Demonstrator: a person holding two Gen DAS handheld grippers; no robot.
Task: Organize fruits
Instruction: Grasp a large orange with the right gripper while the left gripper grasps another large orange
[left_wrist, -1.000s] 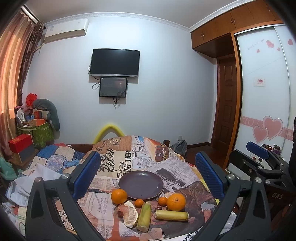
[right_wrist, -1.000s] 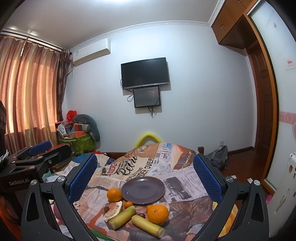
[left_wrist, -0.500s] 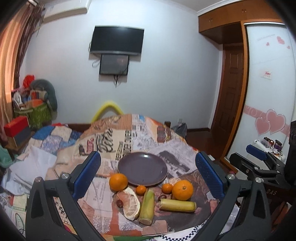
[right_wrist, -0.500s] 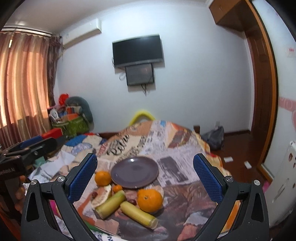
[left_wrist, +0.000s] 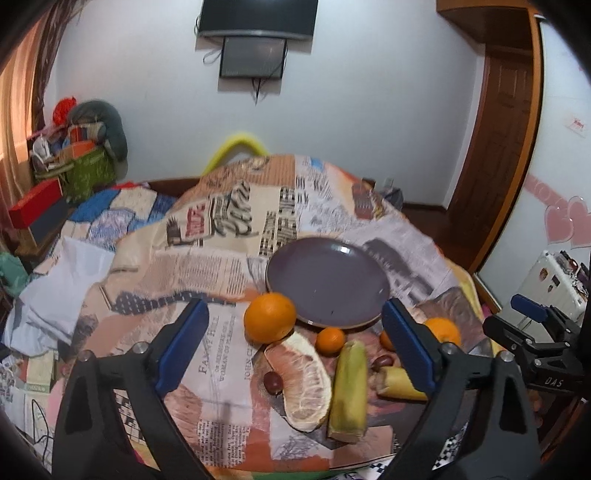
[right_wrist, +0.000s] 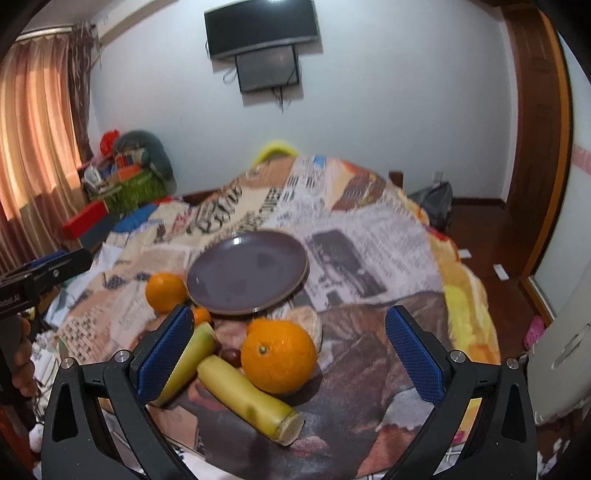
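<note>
An empty dark purple plate (left_wrist: 327, 280) (right_wrist: 247, 271) lies on a table covered in newspaper-print cloth. In front of it lie two big oranges (left_wrist: 270, 317) (right_wrist: 279, 356), small mandarins (left_wrist: 330, 340), a pomelo wedge (left_wrist: 304, 380), two yellow-green sugarcane pieces (left_wrist: 349, 391) (right_wrist: 249, 398) and dark red dates (left_wrist: 272, 381). My left gripper (left_wrist: 293, 350) is open and empty, hovering over the left orange and the pomelo. My right gripper (right_wrist: 288, 360) is open and empty, with the right orange between its fingers' line of sight.
The table's front edge (right_wrist: 295, 469) is close below the fruit. A bed with a patchwork quilt (left_wrist: 107, 214) and boxes lies to the left. A wooden door (left_wrist: 498, 147) and a white cabinet (left_wrist: 546, 273) are to the right. Each gripper shows in the other's view (left_wrist: 535, 332) (right_wrist: 40, 280).
Both grippers have moved forward and down toward the fruit, which now looks much larger. Both have stayed open and empty.
</note>
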